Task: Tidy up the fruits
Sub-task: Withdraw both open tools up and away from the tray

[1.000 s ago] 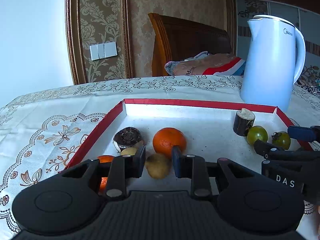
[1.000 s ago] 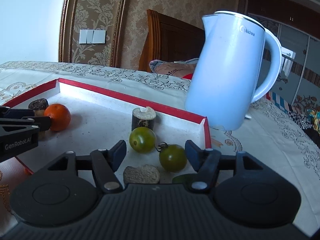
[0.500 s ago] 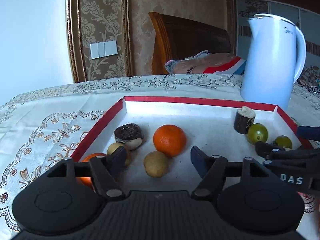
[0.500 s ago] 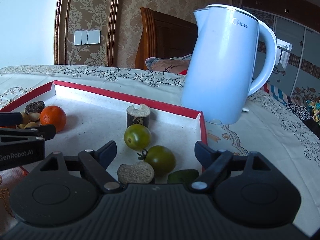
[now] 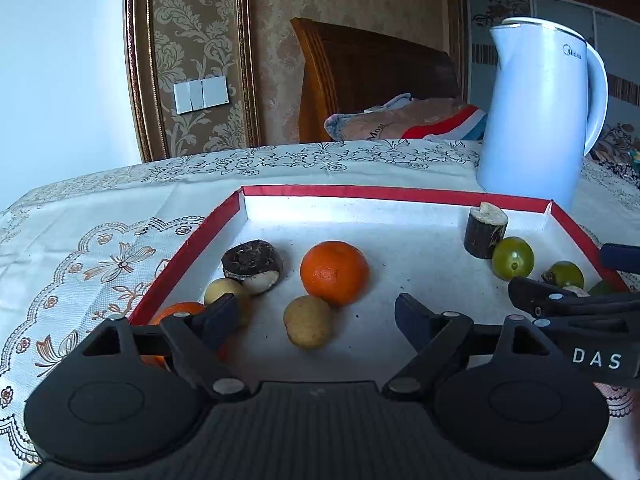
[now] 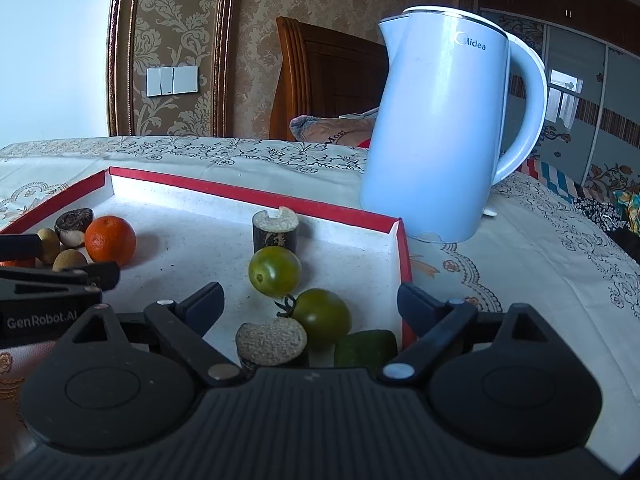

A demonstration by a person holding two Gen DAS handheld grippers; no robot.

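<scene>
Standing released, jaws just widened, left gripper (image 5: 316,312) frames a longan (image 5: 308,322); right gripper (image 6: 310,304) frames green tomatoes (image 6: 322,316).

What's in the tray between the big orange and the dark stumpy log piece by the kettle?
Nothing: between the orange and the log piece there is only bare white tray floor. The left wrist view shows it best.

Green tomatoes (image 6: 274,271) — red-rimmed tray (image 6: 256,197)
</scene>
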